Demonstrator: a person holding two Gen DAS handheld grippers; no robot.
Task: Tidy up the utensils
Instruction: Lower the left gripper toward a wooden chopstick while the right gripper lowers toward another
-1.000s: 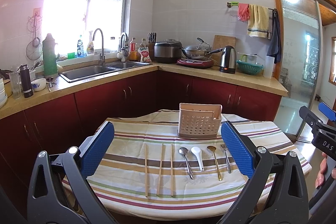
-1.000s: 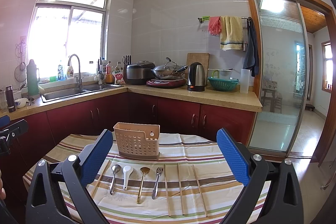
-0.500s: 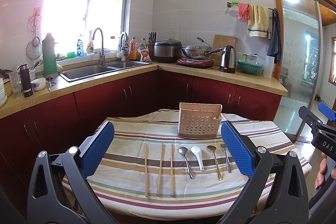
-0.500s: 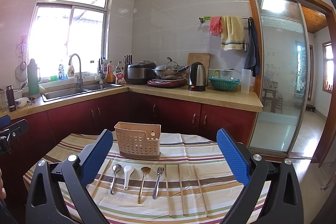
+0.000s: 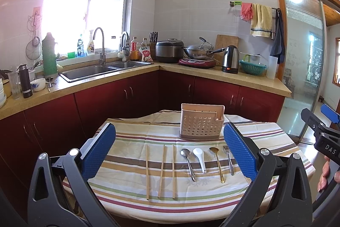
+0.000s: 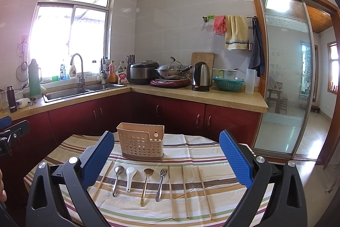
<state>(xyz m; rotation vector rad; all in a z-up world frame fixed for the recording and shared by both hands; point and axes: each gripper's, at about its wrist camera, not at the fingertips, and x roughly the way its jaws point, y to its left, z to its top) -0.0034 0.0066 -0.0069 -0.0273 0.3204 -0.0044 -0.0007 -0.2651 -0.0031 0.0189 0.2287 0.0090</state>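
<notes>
Left gripper (image 5: 168,130) spread wide, nothing between the blue pads, held above the near edge of the table (image 5: 119,209). Right gripper (image 6: 165,135) likewise wide apart and empty, over the same near edge, further right. Beside each other but apart, each at the margin of the other's view; part of a hand (image 5: 324,173) on the right one.

Open room above the whole row of utensils. Clear cloth (image 5: 131,142) between row and near edge. A dark gap between the far edge and the red cabinets (image 5: 136,97). Bright floor past the right edge, towards a glass door (image 6: 284,69).

One holder (image 5: 201,127), beige and perforated, upright at the far middle of the table, its inside not readable. In front of it, flat and side by side, handles towards the cameras: one metal spoon (image 5: 188,161), one white spoon (image 5: 199,157), one gold spoon (image 5: 217,163), one fork (image 5: 229,160), all apart. Six chopsticks (image 5: 162,169) in two groups: three left of the metal spoon in the left view, three right of the fork in the right view (image 6: 184,190), none touching.

Striped cloth over the table, draped over its edges. Beyond, an L-shaped counter (image 5: 250,80) with a sink (image 5: 91,72) under a bright window and a kettle (image 5: 230,59). White tiled walls, wooden ceiling.
</notes>
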